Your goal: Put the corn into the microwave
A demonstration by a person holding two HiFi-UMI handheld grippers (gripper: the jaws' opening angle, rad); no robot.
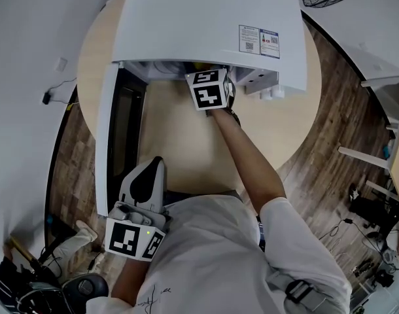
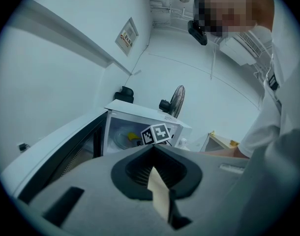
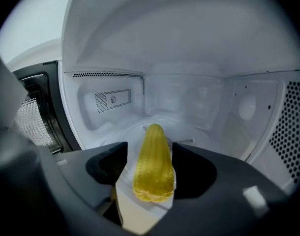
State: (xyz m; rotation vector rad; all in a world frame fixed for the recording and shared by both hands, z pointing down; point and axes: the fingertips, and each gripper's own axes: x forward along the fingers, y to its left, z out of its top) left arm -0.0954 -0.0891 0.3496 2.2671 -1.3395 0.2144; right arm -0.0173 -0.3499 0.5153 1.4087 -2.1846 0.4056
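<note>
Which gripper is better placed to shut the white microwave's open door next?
Probably left: the left gripper hangs beside the open door; the right gripper is inside the microwave, open around the yellow corn cob.

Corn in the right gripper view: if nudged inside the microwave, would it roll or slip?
The corn is rounded and tapered, so it would probably roll in an arc. Its glossy kernels may slip when gripped. It holds a straight shape, so likely stiff.

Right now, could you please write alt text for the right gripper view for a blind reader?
A yellow corn cob sits between the open jaws of the right gripper, tip pointing into the white microwave; its dark mesh door stands open at left.
</note>
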